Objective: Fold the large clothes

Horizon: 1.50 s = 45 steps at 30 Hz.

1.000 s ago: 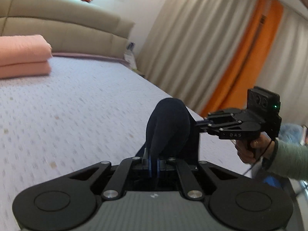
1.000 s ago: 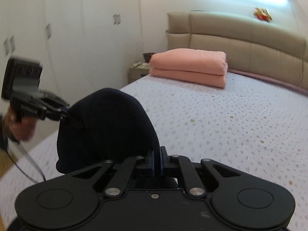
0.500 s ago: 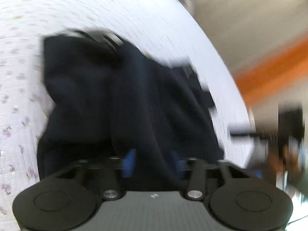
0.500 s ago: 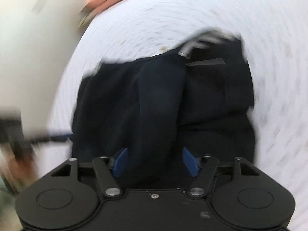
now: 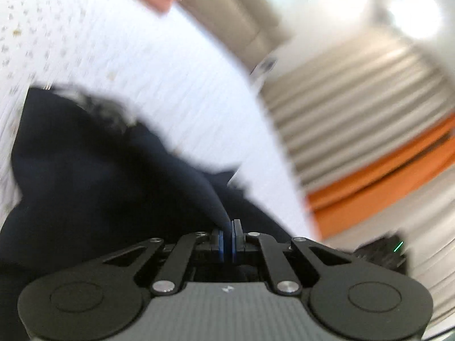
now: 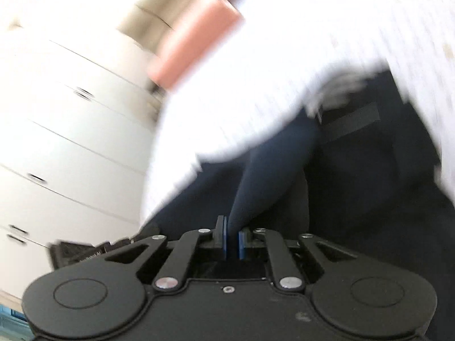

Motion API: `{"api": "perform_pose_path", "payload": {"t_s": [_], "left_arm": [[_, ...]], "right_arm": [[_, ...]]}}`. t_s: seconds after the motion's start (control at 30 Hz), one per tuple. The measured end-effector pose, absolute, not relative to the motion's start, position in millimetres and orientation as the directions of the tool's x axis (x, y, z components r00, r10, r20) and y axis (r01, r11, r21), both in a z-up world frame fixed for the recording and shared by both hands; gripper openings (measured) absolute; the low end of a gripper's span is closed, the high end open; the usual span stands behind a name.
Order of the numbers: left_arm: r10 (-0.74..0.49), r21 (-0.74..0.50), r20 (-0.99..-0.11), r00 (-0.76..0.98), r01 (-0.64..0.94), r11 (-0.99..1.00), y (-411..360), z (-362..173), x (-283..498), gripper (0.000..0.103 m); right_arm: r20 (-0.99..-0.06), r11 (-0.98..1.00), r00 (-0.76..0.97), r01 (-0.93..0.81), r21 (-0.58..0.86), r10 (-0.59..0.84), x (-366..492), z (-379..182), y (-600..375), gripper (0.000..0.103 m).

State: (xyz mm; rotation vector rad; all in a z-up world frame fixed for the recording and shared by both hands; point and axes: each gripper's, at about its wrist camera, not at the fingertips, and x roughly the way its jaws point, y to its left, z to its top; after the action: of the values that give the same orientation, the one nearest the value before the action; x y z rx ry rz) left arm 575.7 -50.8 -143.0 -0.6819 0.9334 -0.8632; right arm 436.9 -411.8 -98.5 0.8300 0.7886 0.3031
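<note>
A dark navy garment [image 5: 99,176] lies spread on the white patterned bed [image 5: 142,56]. My left gripper [image 5: 228,241] is shut on a pinched ridge of the garment's cloth, which rises taut into the blue pads. In the right wrist view the same garment [image 6: 369,170] lies on the bed [image 6: 284,56], and my right gripper [image 6: 232,241] is shut on another fold of it. Both views are motion-blurred. The other gripper shows at each frame's lower edge, the right one [image 5: 381,253] and the left one [image 6: 85,253].
A folded pink blanket [image 6: 196,34] lies at the head of the bed, by the beige headboard [image 5: 241,20]. White wardrobe drawers [image 6: 57,142] stand left of the bed. Beige and orange curtains [image 5: 384,156] hang on the right.
Both grippers were shut on the raised garment, dropped it open onto the bed half a second ago, and are now shut again on its cloth, swinging fast.
</note>
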Motion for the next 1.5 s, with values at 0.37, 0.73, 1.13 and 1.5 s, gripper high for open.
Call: {"api": "perform_pose_path", "payload": {"t_s": [0.37,0.73,1.13,1.5], "left_arm": [[-0.700,-0.673,-0.702,0.129,0.202,0.712,-3,-212,543,0.011],[-0.855,-0.692,-0.501,0.132,0.532,0.488,-74,-124,520,0.014],[-0.672,-0.564,-0.683,0.284,0.379,0.734,-46,-182,465,0.005],[-0.645,-0.488,-0.715,0.271,0.468,0.737,-82,-205,403,0.008]], "right_arm": [[-0.796,0.760,0.431,0.307,0.572,0.425,374,-150,-429,0.039],[-0.772,0.920,0.518,-0.085,0.383,0.369,440,-130,-295,0.037],[-0.788,0.942,0.552,0.014,0.335,0.272,391,-151,-337,0.023],[-0.769,0.963,0.580,-0.139,0.230,0.267,371,-199,-281,0.023]]}}
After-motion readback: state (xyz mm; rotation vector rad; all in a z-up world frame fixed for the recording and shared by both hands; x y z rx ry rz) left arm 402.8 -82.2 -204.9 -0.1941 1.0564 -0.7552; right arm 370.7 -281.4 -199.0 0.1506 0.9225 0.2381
